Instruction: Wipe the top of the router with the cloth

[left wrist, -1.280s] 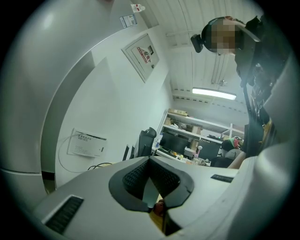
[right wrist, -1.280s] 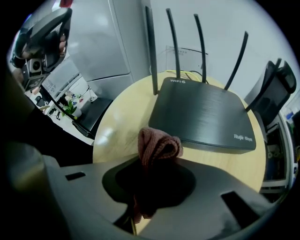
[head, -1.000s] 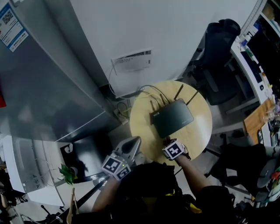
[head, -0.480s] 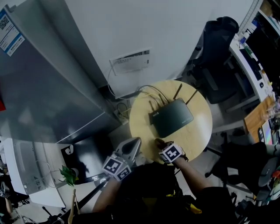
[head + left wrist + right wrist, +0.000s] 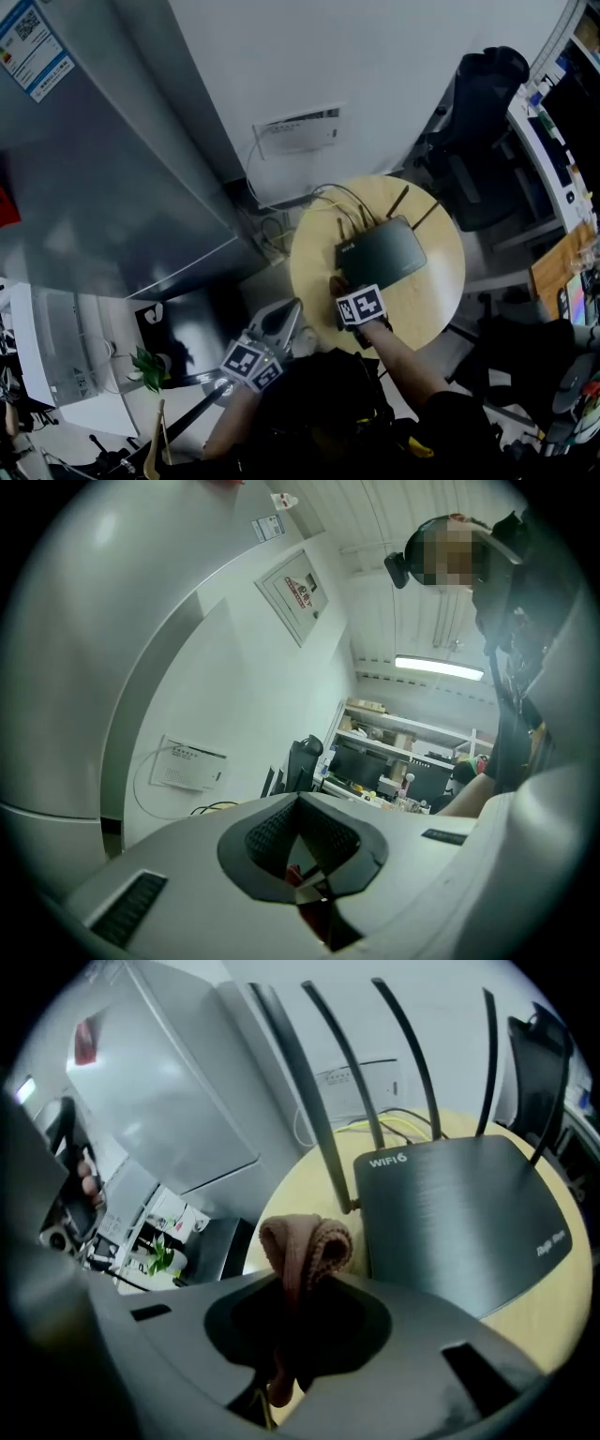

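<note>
My right claw (image 5: 286,1354) grips the folded pinkish-brown knit cloth (image 5: 305,1241) just beside the near-left corner of the dark flat router (image 5: 459,1213) on the round yellow desk (image 5: 436,300). Wiping seems not started. My left claw (image 5: 309,888) is closed, empty.

Router (image 5: 459,1218) is dark charcoal, brushed sheen, white WIFI6 lettering. Cloth (image 5: 305,1241) is dusty pink-brown with a ribbed knit. Desk (image 5: 441,300) is pale yellow wood. Left tool (image 5: 302,797) and right tool (image 5: 298,1283): light grey, black-and-white square markers.
</note>
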